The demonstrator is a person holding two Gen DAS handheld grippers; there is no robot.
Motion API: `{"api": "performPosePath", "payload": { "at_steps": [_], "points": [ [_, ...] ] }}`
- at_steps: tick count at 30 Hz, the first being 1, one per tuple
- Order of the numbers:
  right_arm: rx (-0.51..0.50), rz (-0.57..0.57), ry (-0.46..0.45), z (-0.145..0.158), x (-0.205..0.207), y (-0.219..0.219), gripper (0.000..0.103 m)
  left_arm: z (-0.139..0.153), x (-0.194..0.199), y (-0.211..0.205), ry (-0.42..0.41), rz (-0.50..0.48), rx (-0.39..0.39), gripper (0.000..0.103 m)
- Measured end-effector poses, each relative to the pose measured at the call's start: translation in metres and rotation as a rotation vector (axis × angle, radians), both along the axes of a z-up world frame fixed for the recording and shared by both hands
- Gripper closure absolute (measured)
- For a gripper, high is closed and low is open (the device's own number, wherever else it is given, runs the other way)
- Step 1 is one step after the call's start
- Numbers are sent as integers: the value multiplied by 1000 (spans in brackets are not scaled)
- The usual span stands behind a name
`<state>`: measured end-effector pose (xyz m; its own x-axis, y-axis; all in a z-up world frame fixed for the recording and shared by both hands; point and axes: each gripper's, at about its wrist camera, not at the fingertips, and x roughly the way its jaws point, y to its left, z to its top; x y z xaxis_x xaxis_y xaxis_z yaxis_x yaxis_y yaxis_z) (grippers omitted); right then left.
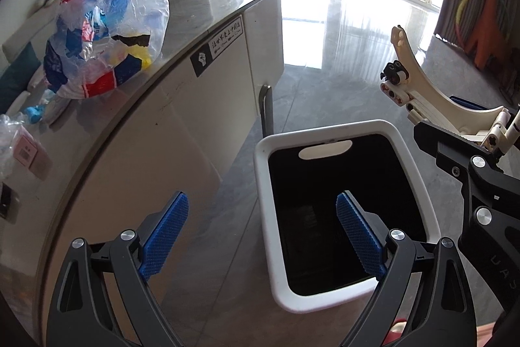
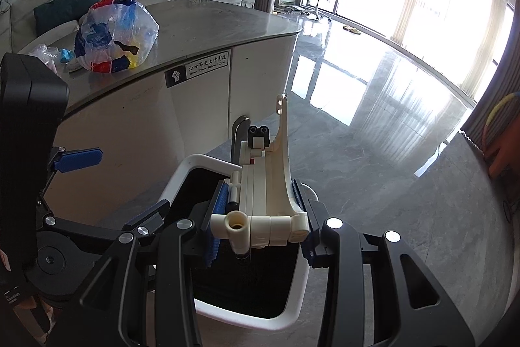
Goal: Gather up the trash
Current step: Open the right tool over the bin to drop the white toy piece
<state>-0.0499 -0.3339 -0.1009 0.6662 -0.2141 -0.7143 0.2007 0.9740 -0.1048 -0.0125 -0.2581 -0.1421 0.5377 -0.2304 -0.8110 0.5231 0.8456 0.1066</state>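
Ribbed blue pads [image 2: 218, 210] of the right gripper [image 2: 260, 217] clamp a cream brick-built toy [image 2: 269, 184], tilted down over the white bin [image 1: 325, 132]; left gripper [image 1: 263, 236] gapes wide, empty.

Left gripper [image 1: 261, 236] open, empty, over white bin [image 1: 338, 132] by counter [image 1: 195, 8].

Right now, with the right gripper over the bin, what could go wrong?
The toy block assembly stands tall and lopsided in the right gripper; on release its curved arm could catch the white trash bin's rim and tip out. The open left gripper hovers close by, so the two might collide.
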Motion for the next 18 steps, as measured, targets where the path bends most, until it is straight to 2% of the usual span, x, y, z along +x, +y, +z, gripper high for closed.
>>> {"api": "performPosePath", "payload": {
  "at_steps": [7,8,9,10,11,12,18],
  "points": [
    [20,-4,43,-15,10,-4,62,4,0,8,-12,6,13,10],
    [29,-7,46,-17,11,-6,59,3,0,8,-13,5,15,10],
    [49,-12,55,-19,12,-9,44,3,-1,9,-14,0,25,11],
    [74,-12,55,-20,13,-11,35,1,-1,9,-15,-3,30,11],
    [87,-16,49,-20,13,-13,19,0,-2,9,-11,-3,30,11],
    [89,-23,48,-20,14,-13,9,-1,-2,10,-6,-2,29,11],
    [67,-19,51,-20,15,-8,5,-4,-2,11,-11,0,38,11]
  ]
}}
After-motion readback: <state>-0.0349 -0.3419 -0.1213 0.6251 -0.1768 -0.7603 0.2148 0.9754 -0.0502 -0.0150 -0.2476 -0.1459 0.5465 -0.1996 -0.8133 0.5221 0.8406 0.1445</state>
